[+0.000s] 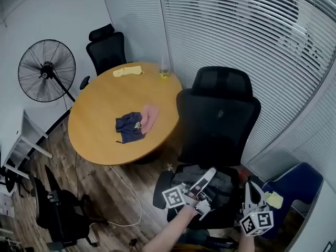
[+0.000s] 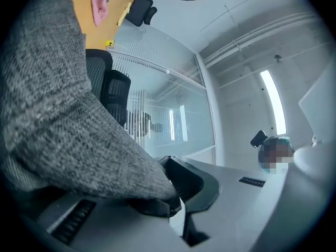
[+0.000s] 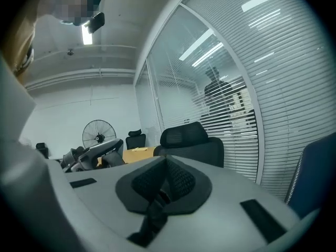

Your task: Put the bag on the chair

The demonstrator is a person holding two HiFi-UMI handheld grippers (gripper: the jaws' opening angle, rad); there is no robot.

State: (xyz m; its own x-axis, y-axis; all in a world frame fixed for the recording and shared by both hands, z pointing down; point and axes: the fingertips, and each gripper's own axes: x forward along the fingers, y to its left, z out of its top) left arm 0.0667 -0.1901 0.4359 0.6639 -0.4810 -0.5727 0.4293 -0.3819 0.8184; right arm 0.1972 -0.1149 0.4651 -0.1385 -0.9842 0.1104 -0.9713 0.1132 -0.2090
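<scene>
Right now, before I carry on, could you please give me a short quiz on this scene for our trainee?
1. True or false: the right gripper is clamped on the bag.
2. What lies near the middle of the table? A. a laptop B. blue and pink clothes C. a book
3. Fill in: in the head view, the fan stands to the table's ____.

Key: 1. False: its jaws are together on nothing, and the left gripper is the one pinching the bag. 2. B. 3. Left.
</scene>
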